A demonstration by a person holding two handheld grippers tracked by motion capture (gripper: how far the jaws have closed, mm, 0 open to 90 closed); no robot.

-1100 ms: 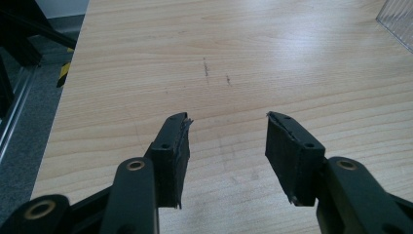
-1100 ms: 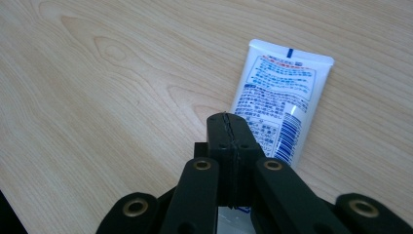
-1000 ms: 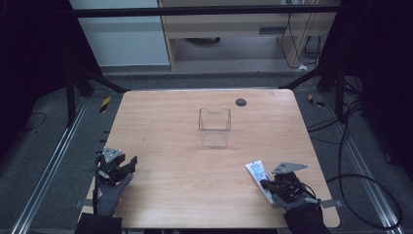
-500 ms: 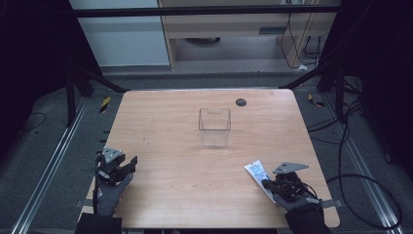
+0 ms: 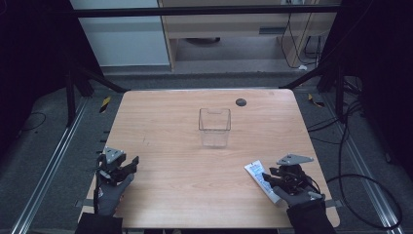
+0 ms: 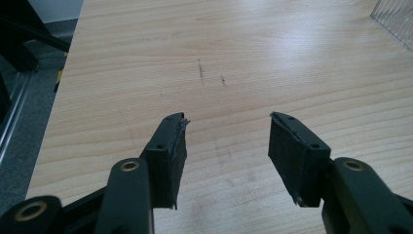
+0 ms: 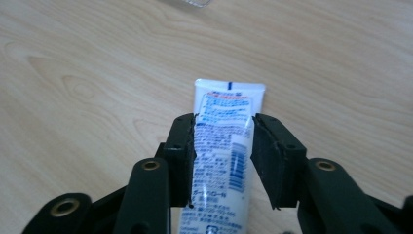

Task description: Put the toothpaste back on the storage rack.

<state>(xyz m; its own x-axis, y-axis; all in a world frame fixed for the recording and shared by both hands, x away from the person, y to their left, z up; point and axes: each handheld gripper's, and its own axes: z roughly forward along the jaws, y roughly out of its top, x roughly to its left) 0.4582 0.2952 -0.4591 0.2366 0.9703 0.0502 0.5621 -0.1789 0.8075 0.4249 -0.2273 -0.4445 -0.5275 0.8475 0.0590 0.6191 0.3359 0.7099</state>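
A white toothpaste tube (image 5: pixel 257 174) with blue print lies flat near the table's front right corner. My right gripper (image 5: pixel 271 181) has a jaw pressed against each side of the tube (image 7: pixel 226 126), shut on its middle, and the flat crimped end sticks out beyond the fingertips (image 7: pixel 181 127). My left gripper (image 5: pixel 127 165) rests at the front left of the table. Its jaws (image 6: pixel 228 119) stand wide apart over bare wood with nothing between them. A clear plastic box (image 5: pixel 214 127) stands upright in the middle of the table, apart from both grippers.
The wooden table (image 5: pixel 170 122) carries a small black disc (image 5: pixel 240 102) near its back edge. A corner of the clear box (image 6: pixel 394 22) shows at the top right of the left gripper view. Dark frame rails and cables run along the floor on both sides.
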